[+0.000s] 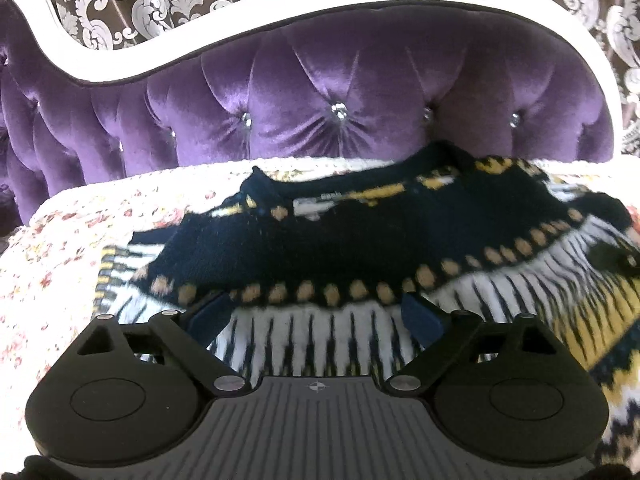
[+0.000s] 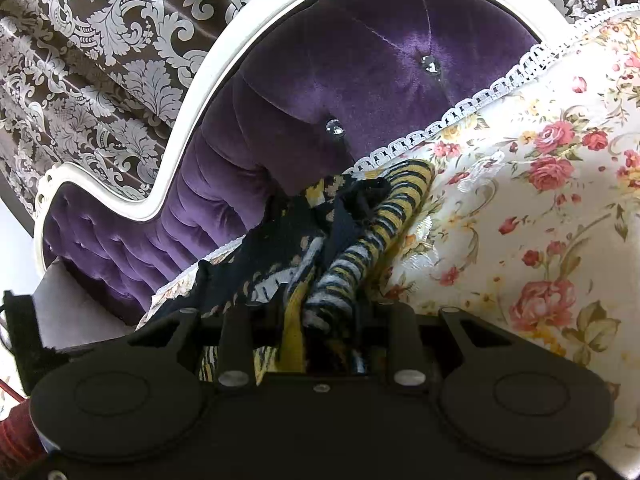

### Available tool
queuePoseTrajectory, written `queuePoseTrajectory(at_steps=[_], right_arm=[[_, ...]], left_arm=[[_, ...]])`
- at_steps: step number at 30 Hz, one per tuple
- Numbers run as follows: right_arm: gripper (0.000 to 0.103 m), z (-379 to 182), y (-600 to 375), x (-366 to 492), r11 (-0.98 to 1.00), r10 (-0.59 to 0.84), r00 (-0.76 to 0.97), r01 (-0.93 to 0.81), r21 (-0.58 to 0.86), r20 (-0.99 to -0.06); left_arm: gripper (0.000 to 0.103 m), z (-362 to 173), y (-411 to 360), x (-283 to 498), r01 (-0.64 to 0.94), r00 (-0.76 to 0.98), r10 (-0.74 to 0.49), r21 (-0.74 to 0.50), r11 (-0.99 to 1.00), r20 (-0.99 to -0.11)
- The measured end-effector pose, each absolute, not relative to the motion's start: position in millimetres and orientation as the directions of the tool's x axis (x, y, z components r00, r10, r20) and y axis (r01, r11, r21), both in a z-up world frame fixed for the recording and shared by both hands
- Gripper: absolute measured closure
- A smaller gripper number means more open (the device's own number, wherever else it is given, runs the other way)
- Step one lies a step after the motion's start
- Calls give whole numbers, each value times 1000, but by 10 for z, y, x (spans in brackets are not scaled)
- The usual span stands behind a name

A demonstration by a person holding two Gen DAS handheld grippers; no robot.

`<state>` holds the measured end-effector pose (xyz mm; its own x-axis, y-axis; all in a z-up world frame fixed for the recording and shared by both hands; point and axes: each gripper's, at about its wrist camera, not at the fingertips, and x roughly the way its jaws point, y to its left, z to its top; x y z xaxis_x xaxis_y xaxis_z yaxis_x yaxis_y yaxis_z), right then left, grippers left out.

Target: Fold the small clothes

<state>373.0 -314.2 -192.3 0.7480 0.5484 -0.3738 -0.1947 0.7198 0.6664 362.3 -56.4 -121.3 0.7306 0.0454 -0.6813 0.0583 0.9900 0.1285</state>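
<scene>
Tongs in the left hand (image 1: 316, 312) are standing wide apart, their two blue fingers (image 1: 422, 318) splayed to either side and pressing on nothing, though the dark folded edge of the sweater (image 1: 320, 240) is lying over their tips and the white fringed band of the same knit is stretching beneath the gap between them. Just ahead of these tongs the sweater is spreading flat on the floral cover (image 1: 60, 248), a thick woolly garment in navy with tan oval dots along its border and yellow and white zigzag stripes fanning out to the right. Tongs in the right hand (image 2: 320, 308) are sitting much closer together and are clamping a bunched, rope-like twist of that sweater (image 2: 340, 264), the yellow, white and navy striped cloth rising from between the black arms and running forward in ridged folds. Right of this pair the cover (image 2: 540, 200) is showing a glossy woven surface with pink roses, green leaves and a white lace trim along its far edge. Beyond both pairs the sofa back (image 1: 360, 92) is curving up in tufted purple velvet, pinched into deep diamonds by crystal buttons (image 1: 339, 111) and framed by a smooth white scrolling rim. Behind that, brown damask wallpaper (image 2: 100, 60) with silvery leaf scrolls is filling the background.
</scene>
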Motion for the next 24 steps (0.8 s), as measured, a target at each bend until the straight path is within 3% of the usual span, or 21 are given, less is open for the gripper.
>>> queuePoseTrajectory(at_steps=[7,11,14,24], right_arm=[[66,-1922,-3147,3728,715,552,748,-195,671,-370],[66,-1923,-3148,3727,714,552,747,-195,672,-370],[66,-1925,-3152,3729,712,554,747,-196,675,-367],[65,-1898,-3126,3750,725,548,741,-190,662,-388]], left_arm=[[9,-1356,-539,3439,66,723,28,110,992,-690],[20,-1227,-368,3434,70,692,-32,23,997,-721],[20,-1164,-176,3262,59,707,-40,3,998,-706],[19,-1051,824,2959,-91,779,81,16,996,-621]])
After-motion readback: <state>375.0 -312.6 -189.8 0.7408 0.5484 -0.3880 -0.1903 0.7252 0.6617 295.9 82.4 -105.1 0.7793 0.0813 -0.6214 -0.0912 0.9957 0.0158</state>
